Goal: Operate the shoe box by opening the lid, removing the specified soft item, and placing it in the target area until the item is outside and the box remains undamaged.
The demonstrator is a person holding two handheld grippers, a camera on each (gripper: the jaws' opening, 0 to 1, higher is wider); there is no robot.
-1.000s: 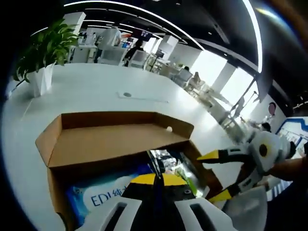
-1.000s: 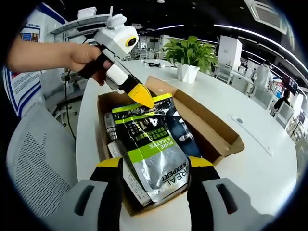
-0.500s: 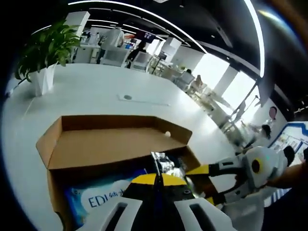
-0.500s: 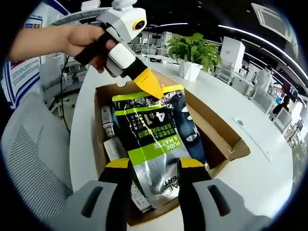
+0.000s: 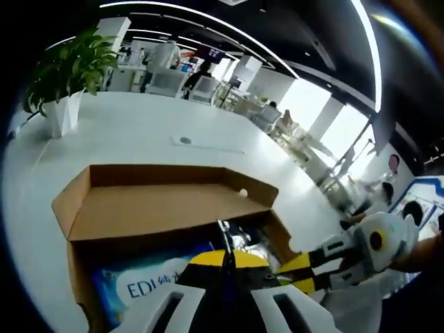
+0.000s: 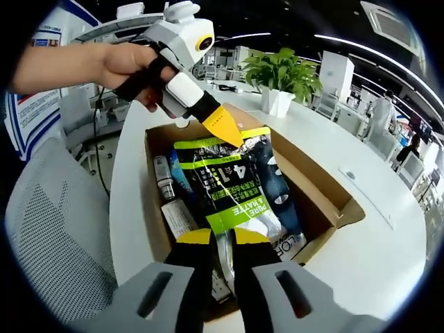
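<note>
A brown cardboard shoe box (image 6: 326, 187) lies open on the white table, its lid flap (image 5: 152, 208) folded back. A silver, black and green soft pouch (image 6: 232, 187) is stretched over the box's contents. My left gripper (image 6: 232, 135), held by a hand, is shut on the pouch's far edge; between its own yellow jaws (image 5: 222, 260) a sliver of the silver pouch (image 5: 243, 239) pokes up. My right gripper (image 6: 222, 239) is shut on the pouch's near end, and it also comes in from the right (image 5: 295, 267).
Inside the box lie a blue packet (image 5: 146, 284), a small bottle (image 6: 164, 184) and a white carton (image 6: 182, 220). A potted plant (image 6: 277, 97) stands on the table (image 5: 139, 132) beyond the box. A grey mesh chair (image 6: 55, 243) is at the table's edge.
My right gripper's jaws went from wide open around the pouch to shut on its near end. The left gripper kept its hold on the far edge.
</note>
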